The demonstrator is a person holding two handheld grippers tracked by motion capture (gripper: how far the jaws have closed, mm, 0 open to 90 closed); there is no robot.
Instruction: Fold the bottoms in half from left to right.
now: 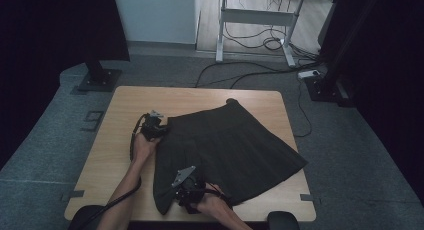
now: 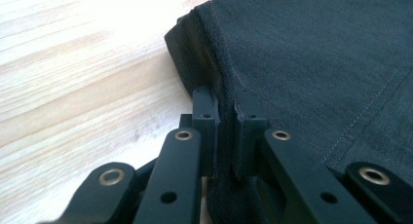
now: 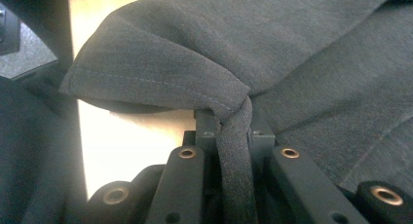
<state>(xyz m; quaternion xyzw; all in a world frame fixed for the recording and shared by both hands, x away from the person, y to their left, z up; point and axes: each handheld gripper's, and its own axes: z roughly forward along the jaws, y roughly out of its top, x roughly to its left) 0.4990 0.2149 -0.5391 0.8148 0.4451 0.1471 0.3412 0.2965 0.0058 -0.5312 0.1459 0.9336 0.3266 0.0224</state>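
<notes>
Dark skirt (image 1: 227, 145) lies spread flat on the wooden table (image 1: 115, 140), waistband end away from the person, hem toward the near edge; pleats fan out to the right in the high view.

Left gripper (image 1: 161, 131): jaws pressed together on the skirt's edge; in the left gripper view a ridge of stitched fabric (image 2: 225, 112) is clamped between the two black pads and runs on ahead of the tips to a folded corner (image 2: 187, 48); bare table to the left of the jaws, flat cloth to the right of them.

Right gripper (image 1: 184, 187): jaws likewise closed, pinching a bunched roll of the hem (image 3: 236, 151); in the right gripper view that roll comes down between the pads, and a loose fold of skirt (image 3: 160, 68) arches just above and ahead of the tips; table surface visible to the left of the jaws, under the lifted fold.

Both grippers sit on the skirt's left side in the high view, left one farther from the person, right one near the table's front edge; well apart from each other.
</notes>
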